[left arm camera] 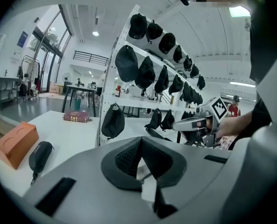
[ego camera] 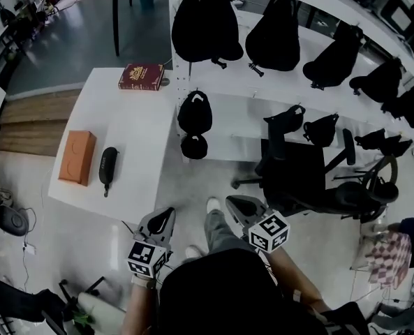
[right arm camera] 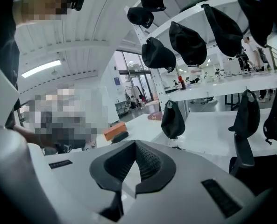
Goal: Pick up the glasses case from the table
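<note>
The glasses case is a black oblong pouch with a short cord, lying on the white table beside an orange box. In the left gripper view the glasses case shows low at the left; in the right gripper view the glasses case is small and far off. My left gripper is off the table's near edge, apart from the case, shut with nothing in it. My right gripper is held beside it over the floor, also shut and empty. The left gripper and right gripper both show pads meeting.
A dark red book lies at the table's far end. A white pegboard rack hung with black bags and caps stands to the right of the table. A black office chair is in front of it. Cables and gear lie on the floor at the left.
</note>
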`<state>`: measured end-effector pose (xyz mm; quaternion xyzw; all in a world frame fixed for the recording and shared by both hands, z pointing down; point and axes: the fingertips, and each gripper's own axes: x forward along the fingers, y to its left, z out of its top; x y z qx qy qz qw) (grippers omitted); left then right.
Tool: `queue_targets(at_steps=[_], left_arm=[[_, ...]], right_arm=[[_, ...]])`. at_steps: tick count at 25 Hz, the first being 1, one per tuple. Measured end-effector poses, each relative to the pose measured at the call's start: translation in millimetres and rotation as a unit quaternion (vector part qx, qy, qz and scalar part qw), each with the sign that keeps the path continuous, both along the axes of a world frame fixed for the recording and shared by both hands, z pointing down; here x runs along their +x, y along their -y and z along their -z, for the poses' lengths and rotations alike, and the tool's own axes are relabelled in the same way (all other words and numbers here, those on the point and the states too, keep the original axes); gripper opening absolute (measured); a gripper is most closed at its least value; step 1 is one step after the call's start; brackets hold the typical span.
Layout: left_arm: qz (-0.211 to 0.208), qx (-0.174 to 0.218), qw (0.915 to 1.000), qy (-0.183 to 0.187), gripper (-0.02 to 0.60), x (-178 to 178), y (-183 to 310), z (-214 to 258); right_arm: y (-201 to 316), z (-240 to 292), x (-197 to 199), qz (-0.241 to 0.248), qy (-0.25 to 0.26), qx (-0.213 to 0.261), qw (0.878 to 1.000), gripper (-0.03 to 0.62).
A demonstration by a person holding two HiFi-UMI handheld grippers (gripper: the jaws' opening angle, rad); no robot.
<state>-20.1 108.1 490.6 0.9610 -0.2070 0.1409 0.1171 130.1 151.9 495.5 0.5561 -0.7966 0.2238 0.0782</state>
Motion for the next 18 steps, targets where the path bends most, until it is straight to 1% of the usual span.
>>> queue_targets(at_steps=[4,8,11,14,18], left_arm=[[0.023,-0.004,0.9996,0.016,0.018,19.6,37.1,-3.6],[0.048,-0.005,0.9984,0.028,0.018,40.5,75.8,-3.1],[0.078,-0.006,0.9965,0.030,0.018,51.3,103.4,-2.3],[0.106,-0.004,0.9939,0.032,0.018,58.6,124.8,-2.7],[0.149,-0.002,0.9882,0.036,0.018,56.9,145.6,-4.7]], right_arm=[[46.6,-0.4,25.2,0.032,0.005,-0.003,0.999,0.028],[94.6,2.4,39.1,0.076,0.005,-0.007,0.997,0.028],[126.0,3.1,40.6,0.117,0.003,-0.010,0.993,0.028],[153.1,1.8,36.8,0.151,0.010,-0.012,0.988,0.028],[181.9,-2.2,23.2,0.198,0.017,-0.016,0.980,0.028]])
